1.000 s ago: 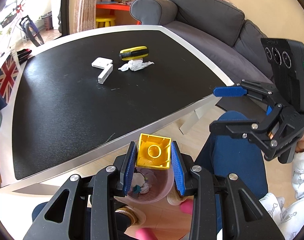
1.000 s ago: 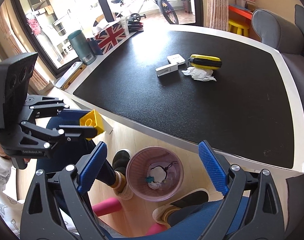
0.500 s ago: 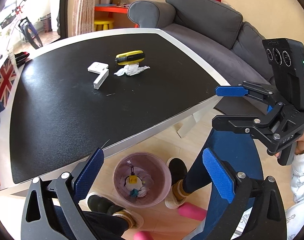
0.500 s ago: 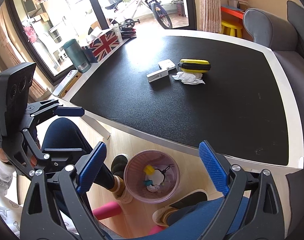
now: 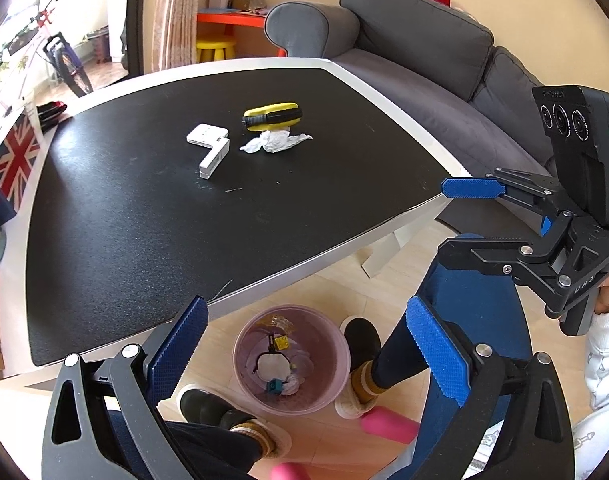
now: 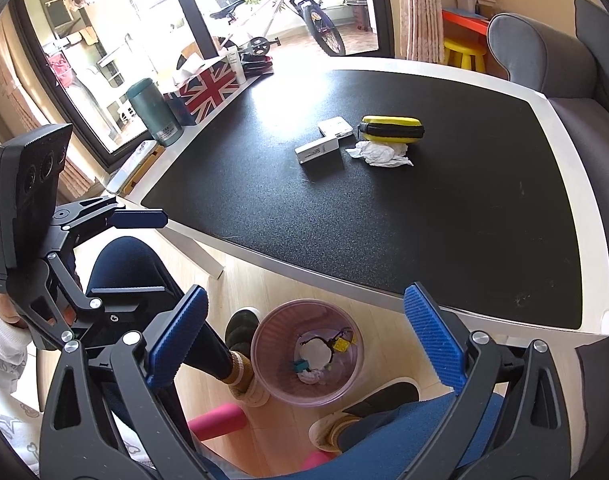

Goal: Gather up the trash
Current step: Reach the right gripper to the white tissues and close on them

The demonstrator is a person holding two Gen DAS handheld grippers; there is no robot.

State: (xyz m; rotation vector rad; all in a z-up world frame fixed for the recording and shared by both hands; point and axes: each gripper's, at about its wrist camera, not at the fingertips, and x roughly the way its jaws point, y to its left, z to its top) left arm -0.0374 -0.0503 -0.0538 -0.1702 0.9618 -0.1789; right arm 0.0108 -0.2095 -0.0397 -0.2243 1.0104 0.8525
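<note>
A pink translucent trash bin [image 5: 336, 364] stands on the floor below the table edge; it also shows in the right wrist view [image 6: 264, 364]. A small yellow brick [image 5: 281, 343] lies in it among white scraps, also seen in the right wrist view [image 6: 341, 344]. A crumpled white tissue [image 5: 274, 142] lies on the black table beside a yellow-black case [image 5: 273, 116]. My left gripper [image 5: 304, 354] is open and empty above the bin. My right gripper [image 6: 304, 344] is open and empty above the bin too.
Two white boxes [image 5: 210, 146] lie left of the tissue. The black table [image 5: 144, 232] has a white rim. A grey sofa [image 5: 424, 64] stands at the right. The person's legs and feet [image 5: 360, 376] flank the bin. A Union Jack box [image 6: 208, 88] and a green can [image 6: 154, 112] stand at the table's far edge.
My left gripper opened and let go of the yellow brick, which fell into the bin. Both grippers rose slightly above the bin.
</note>
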